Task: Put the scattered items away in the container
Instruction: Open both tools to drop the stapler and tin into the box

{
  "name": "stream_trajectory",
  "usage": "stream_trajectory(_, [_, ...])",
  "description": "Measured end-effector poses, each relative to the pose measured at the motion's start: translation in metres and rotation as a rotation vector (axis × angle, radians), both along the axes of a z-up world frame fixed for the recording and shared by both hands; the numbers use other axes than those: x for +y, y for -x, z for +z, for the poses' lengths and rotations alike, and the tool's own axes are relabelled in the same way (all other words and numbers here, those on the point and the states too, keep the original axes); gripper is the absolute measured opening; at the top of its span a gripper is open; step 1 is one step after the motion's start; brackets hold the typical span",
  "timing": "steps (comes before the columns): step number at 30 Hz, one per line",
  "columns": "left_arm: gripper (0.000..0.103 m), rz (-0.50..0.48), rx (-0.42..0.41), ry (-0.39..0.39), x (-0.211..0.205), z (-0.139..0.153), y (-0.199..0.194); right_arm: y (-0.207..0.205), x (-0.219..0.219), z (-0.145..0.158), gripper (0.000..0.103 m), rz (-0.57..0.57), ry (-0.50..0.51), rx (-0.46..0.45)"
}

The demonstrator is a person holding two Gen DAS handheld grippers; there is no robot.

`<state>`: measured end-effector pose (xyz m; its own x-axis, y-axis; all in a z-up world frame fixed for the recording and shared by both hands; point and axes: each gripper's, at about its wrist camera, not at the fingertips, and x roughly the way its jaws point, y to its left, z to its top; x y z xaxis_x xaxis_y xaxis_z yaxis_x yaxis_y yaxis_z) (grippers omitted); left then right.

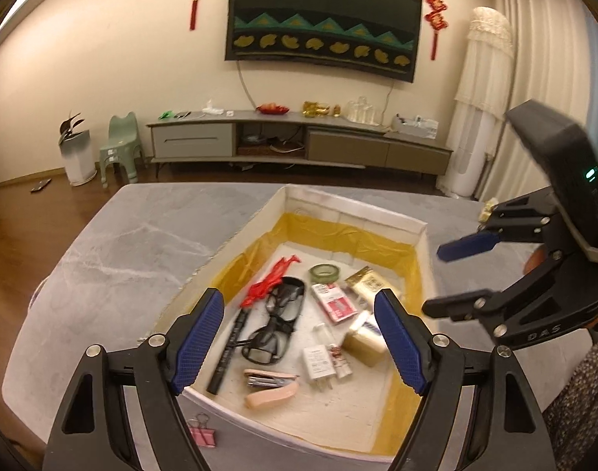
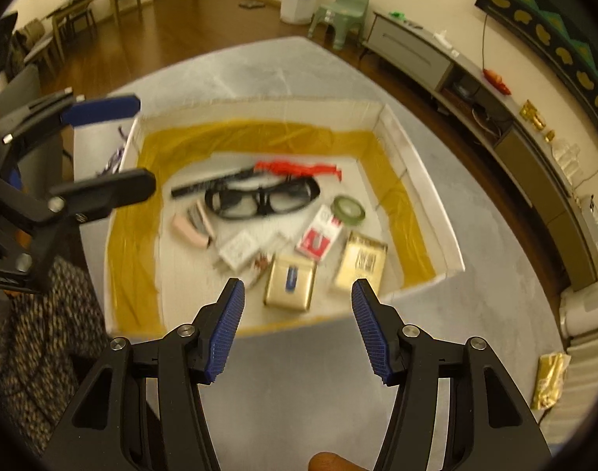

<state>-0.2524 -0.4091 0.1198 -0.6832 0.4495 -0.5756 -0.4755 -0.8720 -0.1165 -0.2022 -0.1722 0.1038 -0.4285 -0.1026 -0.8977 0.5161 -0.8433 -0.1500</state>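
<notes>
The grey table [image 1: 114, 243] holds a white, yellow-lined container [image 1: 412, 231] already crowded with things: glasses [image 1: 277, 320], a gold box [image 2: 289, 280], a stapler [image 1: 271, 386], a tape roll [image 1: 324, 272]. One pink binder clip [image 1: 202, 433] lies outside on the table, just beside the near wall. The left gripper [image 1: 299, 339] hangs wide open and empty above the box; the right gripper [image 2: 297, 327] is also wide open with nothing in it. I reckon the risk is overlooking that small clip, or catching the thin wall while reaching down for it.
</notes>
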Motion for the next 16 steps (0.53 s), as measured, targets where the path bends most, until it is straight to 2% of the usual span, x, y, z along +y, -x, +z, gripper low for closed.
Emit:
stream_trajectory(9, [0.080, -0.039, -0.033, -0.082, -0.002, -0.008, -0.032, -0.014, 0.006, -0.021, 0.060, -0.002, -0.025, -0.121])
stream_trajectory(16, [0.080, -0.008, -0.068, -0.115, -0.013, -0.014, -0.027, -0.023, -0.015, -0.017, 0.059, 0.051, -0.035, -0.102])
